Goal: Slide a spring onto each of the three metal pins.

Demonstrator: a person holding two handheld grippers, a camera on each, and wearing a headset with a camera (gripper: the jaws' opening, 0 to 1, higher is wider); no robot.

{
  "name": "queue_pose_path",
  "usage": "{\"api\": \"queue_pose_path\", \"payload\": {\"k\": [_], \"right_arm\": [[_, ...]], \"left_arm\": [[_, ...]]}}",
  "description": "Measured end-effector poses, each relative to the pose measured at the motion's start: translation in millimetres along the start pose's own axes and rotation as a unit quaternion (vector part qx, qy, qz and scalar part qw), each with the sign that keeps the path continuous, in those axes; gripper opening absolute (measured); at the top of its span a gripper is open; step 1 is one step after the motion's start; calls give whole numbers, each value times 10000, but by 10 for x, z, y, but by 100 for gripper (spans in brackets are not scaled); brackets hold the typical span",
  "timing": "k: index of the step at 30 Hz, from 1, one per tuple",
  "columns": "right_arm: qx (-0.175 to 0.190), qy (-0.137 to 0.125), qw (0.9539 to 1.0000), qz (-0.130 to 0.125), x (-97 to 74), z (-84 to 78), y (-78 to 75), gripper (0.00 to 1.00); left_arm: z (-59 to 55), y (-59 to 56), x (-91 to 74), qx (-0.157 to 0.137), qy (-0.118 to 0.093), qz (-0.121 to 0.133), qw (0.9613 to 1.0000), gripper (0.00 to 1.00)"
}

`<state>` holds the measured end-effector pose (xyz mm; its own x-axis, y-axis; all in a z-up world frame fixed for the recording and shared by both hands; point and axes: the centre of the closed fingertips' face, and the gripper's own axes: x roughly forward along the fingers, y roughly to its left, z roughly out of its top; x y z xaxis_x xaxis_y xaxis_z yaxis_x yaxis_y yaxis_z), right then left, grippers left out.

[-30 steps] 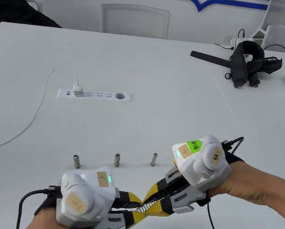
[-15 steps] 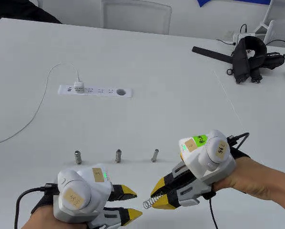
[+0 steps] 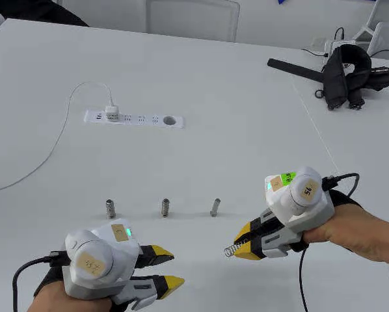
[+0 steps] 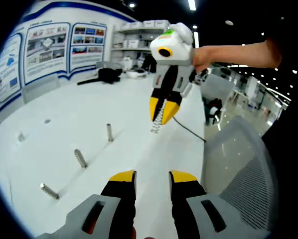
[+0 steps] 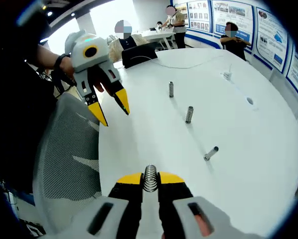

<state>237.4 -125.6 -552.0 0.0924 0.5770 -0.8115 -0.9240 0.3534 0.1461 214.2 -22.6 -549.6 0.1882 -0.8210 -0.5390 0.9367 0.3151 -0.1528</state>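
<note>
Head view: the right tool (image 3: 242, 246) pinches a spring (image 3: 230, 250) whose coil pokes past its tips, with the bare pin (image 3: 215, 207) on the counter (image 3: 246, 130) nearby.

Left gripper view: the left tool (image 4: 153, 177) is spread and empty.

Right gripper view: the spring (image 5: 150, 178) sits clamped between the jaws, the bare pin (image 5: 211, 153) ahead and to the right.

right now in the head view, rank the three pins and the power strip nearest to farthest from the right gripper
From the right gripper, in the head view:
1. bare pin, rightmost in the row
2. middle pin, centre of the row, spring on it
3. left pin, far end of the row
4. power strip, well behind the row
</note>
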Motion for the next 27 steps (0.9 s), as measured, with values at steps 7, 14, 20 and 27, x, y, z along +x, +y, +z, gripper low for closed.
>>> {"api": "queue_pose_path", "payload": {"k": [7,14,20,27], "right_arm": [[151,89,9997,-194,-47,-49,-219,12],[382,107,9984,-399,-62,-95,-416,12],[401,206,9979,-457,-21,-103,-534,12],[355,272,9969,-654,26,-69,-725,12]], "left_arm": [[-73,89,-36,-100,48,180,9998,33],[-161,179,-64,-251,93,365,9990,38],[-218,247,-40,-440,89,491,9978,41],[-193,358,8,-559,48,679,9961,48]]}}
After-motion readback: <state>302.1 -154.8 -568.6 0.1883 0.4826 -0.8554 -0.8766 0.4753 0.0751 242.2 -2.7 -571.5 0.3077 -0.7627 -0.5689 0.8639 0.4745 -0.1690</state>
